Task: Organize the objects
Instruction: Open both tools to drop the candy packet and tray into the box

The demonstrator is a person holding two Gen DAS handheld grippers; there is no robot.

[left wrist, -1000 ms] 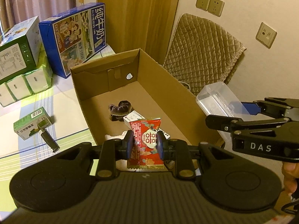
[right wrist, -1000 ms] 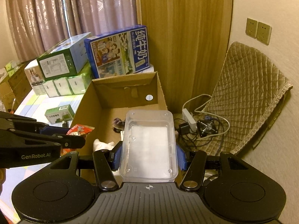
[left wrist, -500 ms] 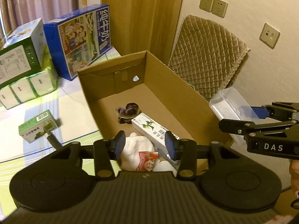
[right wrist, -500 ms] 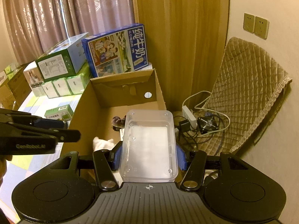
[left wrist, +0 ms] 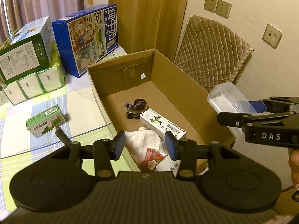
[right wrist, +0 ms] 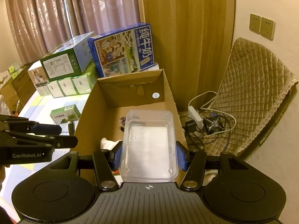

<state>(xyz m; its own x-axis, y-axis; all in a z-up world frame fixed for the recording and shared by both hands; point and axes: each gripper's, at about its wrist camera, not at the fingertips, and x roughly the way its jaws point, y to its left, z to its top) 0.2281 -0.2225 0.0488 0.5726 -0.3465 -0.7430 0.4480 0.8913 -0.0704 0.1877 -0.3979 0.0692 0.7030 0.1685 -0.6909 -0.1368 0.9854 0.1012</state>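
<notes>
An open cardboard box (left wrist: 186,85) stands on the floor. On its bottom lie a red snack packet (left wrist: 152,159), a white cloth (left wrist: 143,140), a white carton with green print (left wrist: 162,126) and a dark hair tie (left wrist: 135,107). My left gripper (left wrist: 144,144) hangs open and empty above the box's near end, over the packet. My right gripper (right wrist: 149,155) is shut on a clear plastic container (right wrist: 149,145), held over the box's (right wrist: 130,85) right wall. In the left wrist view that container (left wrist: 228,100) shows at the right.
A small green box (left wrist: 44,120) and a dark stick (left wrist: 61,135) lie on the checked floor mat left of the cardboard box. Stacked cartons (left wrist: 89,39) stand behind. A quilted cushion (right wrist: 252,93), a power strip (right wrist: 195,116) and cables lie to the right by the wall.
My left gripper opened and let the red snack packet fall into the cardboard box, then rose a little. The right gripper kept hold of the clear container and stayed nearly still.
</notes>
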